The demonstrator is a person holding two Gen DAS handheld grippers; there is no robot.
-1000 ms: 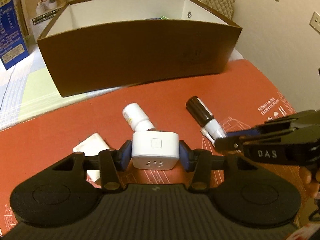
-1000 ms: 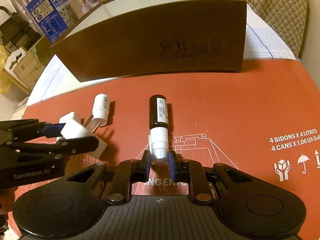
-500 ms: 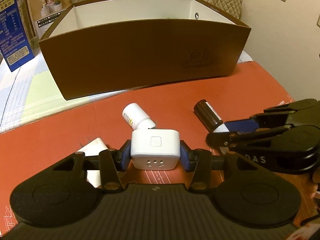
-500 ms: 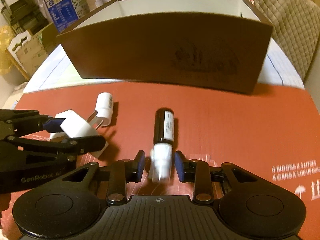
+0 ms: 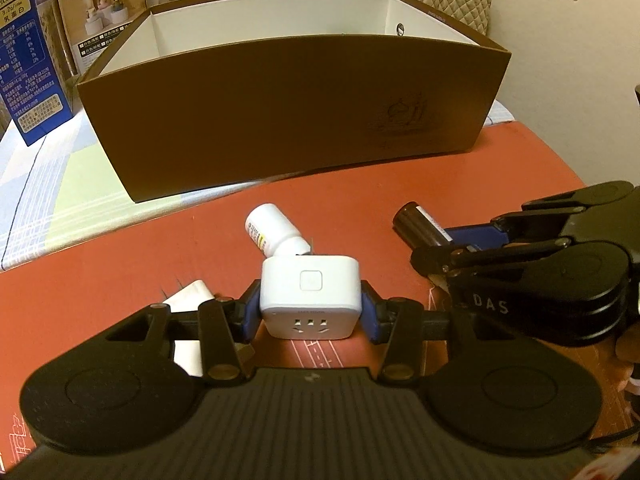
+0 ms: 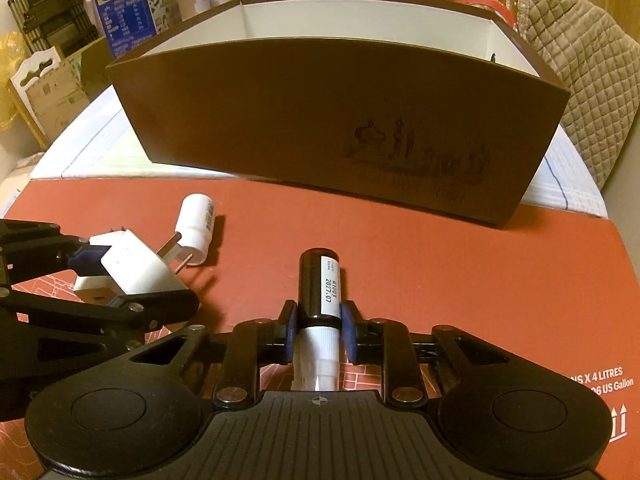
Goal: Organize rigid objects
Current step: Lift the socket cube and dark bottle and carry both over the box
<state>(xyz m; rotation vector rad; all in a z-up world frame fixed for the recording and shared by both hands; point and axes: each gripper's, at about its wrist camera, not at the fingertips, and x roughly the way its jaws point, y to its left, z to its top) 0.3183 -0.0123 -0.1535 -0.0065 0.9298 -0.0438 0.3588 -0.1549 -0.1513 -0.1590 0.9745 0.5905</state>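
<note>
**Two grippers, each gripping one item**

Left wrist: left gripper clamps the adapter in front of the box.

Right wrist: right gripper, jaws just narrowed, pinches the brown bottle before the box; a white bottle lies left of it.

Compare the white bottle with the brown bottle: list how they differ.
The white bottle is short, stubby and white all over; the brown bottle is longer and slimmer, dark with a white cap. The white bottle lies free on the red board, beside the plug adapter's prongs; the brown bottle sits between the right gripper's pads, which have just been closing on it. Both are labelled cylinders in front of the box.
</note>
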